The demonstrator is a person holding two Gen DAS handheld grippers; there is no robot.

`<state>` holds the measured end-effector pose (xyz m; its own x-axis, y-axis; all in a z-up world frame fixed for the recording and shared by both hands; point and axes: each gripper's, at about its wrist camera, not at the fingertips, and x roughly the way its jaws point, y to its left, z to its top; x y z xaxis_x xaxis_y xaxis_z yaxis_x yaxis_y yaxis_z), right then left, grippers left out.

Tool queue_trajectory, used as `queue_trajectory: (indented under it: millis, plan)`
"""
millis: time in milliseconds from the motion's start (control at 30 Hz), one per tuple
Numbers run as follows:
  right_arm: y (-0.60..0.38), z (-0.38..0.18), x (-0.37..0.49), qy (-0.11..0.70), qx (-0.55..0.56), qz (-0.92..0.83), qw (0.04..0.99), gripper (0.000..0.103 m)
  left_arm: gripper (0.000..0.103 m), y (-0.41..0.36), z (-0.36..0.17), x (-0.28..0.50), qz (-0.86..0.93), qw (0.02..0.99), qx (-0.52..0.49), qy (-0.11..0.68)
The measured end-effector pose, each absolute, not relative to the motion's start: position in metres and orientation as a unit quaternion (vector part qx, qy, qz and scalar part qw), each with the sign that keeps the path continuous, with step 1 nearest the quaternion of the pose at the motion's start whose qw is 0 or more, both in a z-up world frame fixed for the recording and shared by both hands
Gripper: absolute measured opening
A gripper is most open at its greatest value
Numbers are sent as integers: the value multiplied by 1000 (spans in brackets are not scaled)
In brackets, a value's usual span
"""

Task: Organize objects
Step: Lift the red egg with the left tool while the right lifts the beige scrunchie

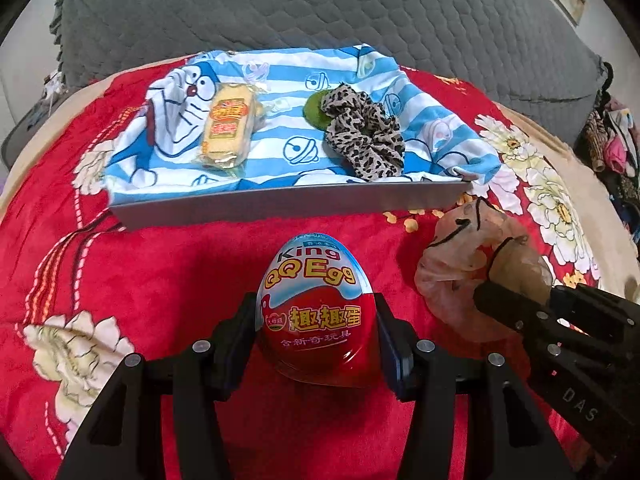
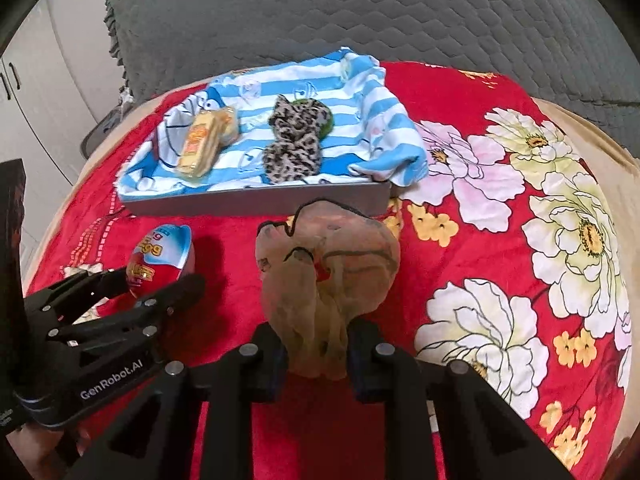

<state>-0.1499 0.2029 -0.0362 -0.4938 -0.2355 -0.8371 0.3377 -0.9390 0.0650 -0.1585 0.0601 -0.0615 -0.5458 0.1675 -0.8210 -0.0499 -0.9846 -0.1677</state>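
Left gripper clamped on toy egg, pads vs. both sides of its red lower half, pointed end up w/ "King QQ Egg" label facing cam. Right gripper pinched narrow on bunched sheer beige stocking w/ dark trim; fabric balloons above the fingers. No earlier view given. Both held items sit over red floral blanket, near side of grey tray, the two grippers side by side, egg to the left of stocking. Tray lined w/ blue-white striped cartoon cloth. On the cloth: yellow wrapped snack pack at left, leopard-print scrunchie at right, touching a green round item partly hidden behind it. Grey quilted cover beyond tray.
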Motion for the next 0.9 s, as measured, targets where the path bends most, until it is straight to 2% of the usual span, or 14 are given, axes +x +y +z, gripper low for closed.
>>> queue_trajectory:
  millis: [900]
  plan:
    - [178,33,-81,60,408,-888,205,21,56,14,10,-90,901,25,-427,-64]
